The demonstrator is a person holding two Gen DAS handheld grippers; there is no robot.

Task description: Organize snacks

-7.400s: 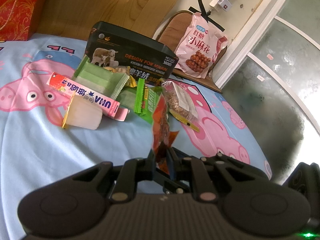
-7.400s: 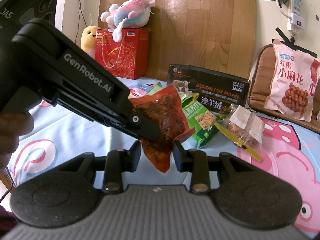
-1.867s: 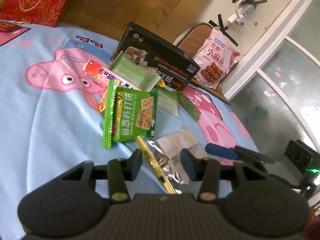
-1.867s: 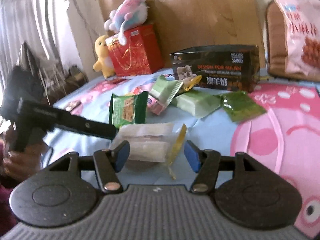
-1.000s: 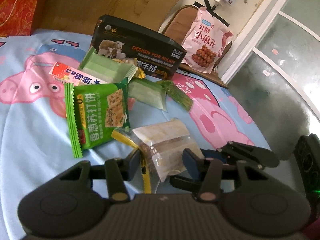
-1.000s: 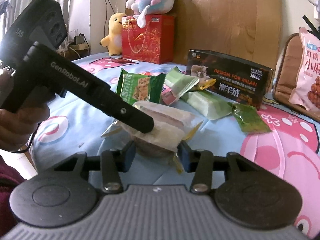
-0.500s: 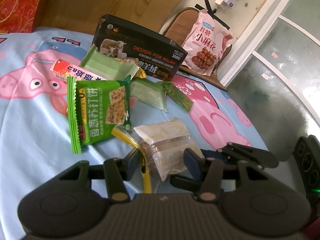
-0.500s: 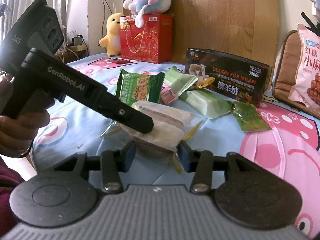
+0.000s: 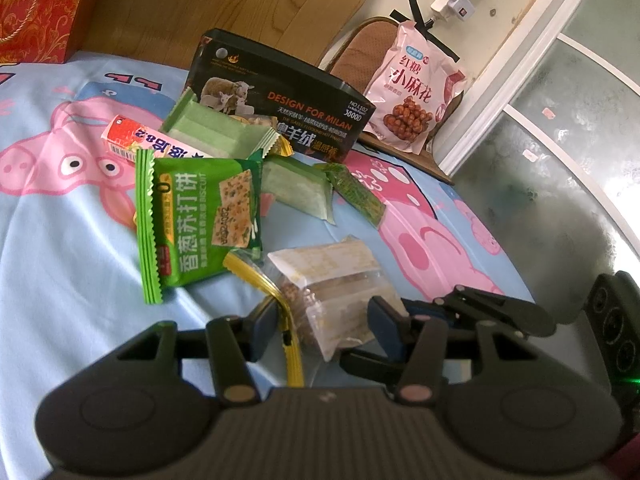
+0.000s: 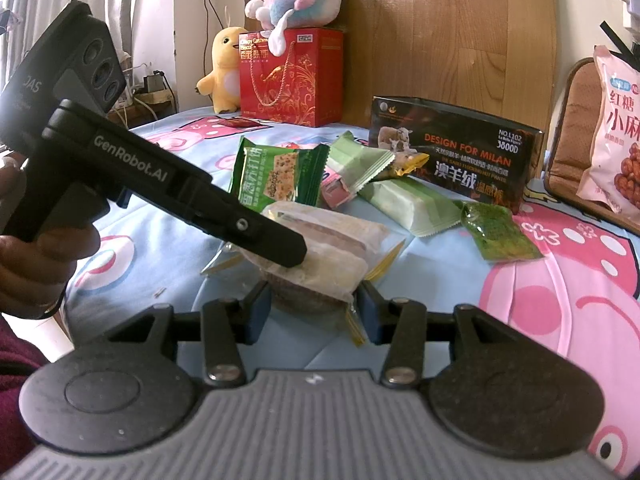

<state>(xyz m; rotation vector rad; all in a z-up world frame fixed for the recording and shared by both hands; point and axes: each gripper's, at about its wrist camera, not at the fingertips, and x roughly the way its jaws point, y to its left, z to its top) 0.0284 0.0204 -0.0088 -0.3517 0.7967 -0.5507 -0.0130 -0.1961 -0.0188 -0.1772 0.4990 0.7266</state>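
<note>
A clear snack packet (image 9: 332,280) with a yellow edge strip lies just above the blue pig-print sheet (image 9: 60,280), gripped from two sides. My left gripper (image 9: 324,326) is shut on its near end, pads pressing both sides. In the right wrist view my right gripper (image 10: 314,306) is shut on the same packet (image 10: 328,248), and a left finger (image 10: 276,242) lies across its top. The right gripper's fingers (image 9: 480,308) reach in from the right in the left wrist view. Behind lies a green biscuit pack (image 9: 200,232).
A black box (image 9: 280,100) stands at the back with pale green packs (image 9: 216,132), a pink strip pack (image 9: 140,140) and a small dark green packet (image 9: 356,196) before it. A pink bag (image 9: 416,92) leans on a chair. A red gift bag (image 10: 292,76) and plush toys stand behind.
Two seconds ago both grippers stood wider around the clear packet; now both are closed on it. Over the last second nothing has visibly moved.
</note>
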